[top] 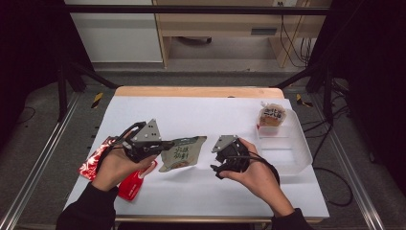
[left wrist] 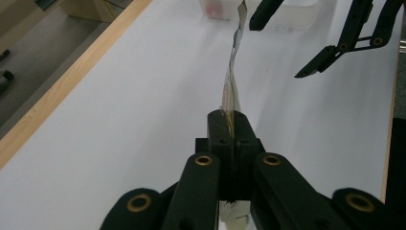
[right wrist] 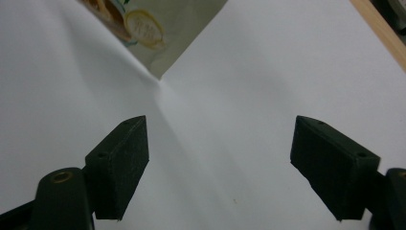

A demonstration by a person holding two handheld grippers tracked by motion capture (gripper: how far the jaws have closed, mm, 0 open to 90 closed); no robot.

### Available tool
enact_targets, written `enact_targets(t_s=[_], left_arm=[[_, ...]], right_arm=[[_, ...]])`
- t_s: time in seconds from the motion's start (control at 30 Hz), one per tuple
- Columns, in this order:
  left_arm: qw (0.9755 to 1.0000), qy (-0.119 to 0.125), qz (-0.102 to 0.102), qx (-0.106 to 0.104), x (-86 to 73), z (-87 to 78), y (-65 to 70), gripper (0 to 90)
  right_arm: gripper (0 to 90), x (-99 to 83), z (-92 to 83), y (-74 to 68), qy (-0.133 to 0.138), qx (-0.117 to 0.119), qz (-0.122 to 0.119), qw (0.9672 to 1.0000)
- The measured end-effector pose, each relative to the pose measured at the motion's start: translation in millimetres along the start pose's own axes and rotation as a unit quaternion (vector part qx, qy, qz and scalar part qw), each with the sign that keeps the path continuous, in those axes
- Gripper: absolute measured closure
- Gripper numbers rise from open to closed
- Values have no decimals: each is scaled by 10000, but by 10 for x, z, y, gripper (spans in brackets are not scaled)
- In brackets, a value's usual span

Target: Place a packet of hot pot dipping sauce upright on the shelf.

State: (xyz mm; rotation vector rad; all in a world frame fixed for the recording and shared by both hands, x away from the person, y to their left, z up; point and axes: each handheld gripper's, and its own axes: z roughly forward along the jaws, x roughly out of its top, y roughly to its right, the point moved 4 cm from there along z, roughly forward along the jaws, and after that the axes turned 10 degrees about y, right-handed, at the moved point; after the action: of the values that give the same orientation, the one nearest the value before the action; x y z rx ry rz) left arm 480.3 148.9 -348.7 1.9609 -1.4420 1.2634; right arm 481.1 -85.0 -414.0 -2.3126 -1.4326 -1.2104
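A flat greenish-beige snack packet (top: 183,153) with dark printed characters hangs just above the white table top (top: 206,115). My left gripper (top: 166,143) is shut on the packet's left edge. In the left gripper view the packet (left wrist: 232,88) runs edge-on away from the closed jaws of my left gripper (left wrist: 232,120). My right gripper (top: 216,161) is to the right of the packet, open, with nothing between its jaws. In the right gripper view my right gripper (right wrist: 220,127) stands wide over bare table, with a corner of the packet (right wrist: 158,33) above it. My right gripper (left wrist: 275,50) also shows beyond the packet in the left gripper view.
A clear plastic bin (top: 292,151) sits at the table's right side with a wrapped orange-brown snack (top: 272,116) at its far end. Red foil packets (top: 93,163) lie at the left edge, one (top: 130,186) under my left forearm. A wooden strip (top: 198,91) borders the far edge.
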Motion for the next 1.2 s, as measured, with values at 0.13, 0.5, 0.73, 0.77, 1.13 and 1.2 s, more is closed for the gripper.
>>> enact_targets(t_s=[0.13,0.5,0.73,0.77,1.13,1.2], left_arm=[[10000,-11,-4,-91,24,44,-4,900],[10000,4,41,-88,85,81,-11,900],[9998,55,55,-187,129,109,16,900],[9998,48,76,-188,136,114,24,900],[9996,57,95,-243,179,145,57,900],[9996,49,117,-242,185,151,64,900]], right_arm=[[219,88,-62,48,-90,-22,-182,9998],[244,210,-164,142,-161,63,-472,9987],[260,318,-218,127,-202,186,-689,9972],[260,334,-230,133,-192,167,-728,9970],[259,459,-292,176,-55,66,-788,9968],[254,478,-298,177,-6,34,-784,9969]])
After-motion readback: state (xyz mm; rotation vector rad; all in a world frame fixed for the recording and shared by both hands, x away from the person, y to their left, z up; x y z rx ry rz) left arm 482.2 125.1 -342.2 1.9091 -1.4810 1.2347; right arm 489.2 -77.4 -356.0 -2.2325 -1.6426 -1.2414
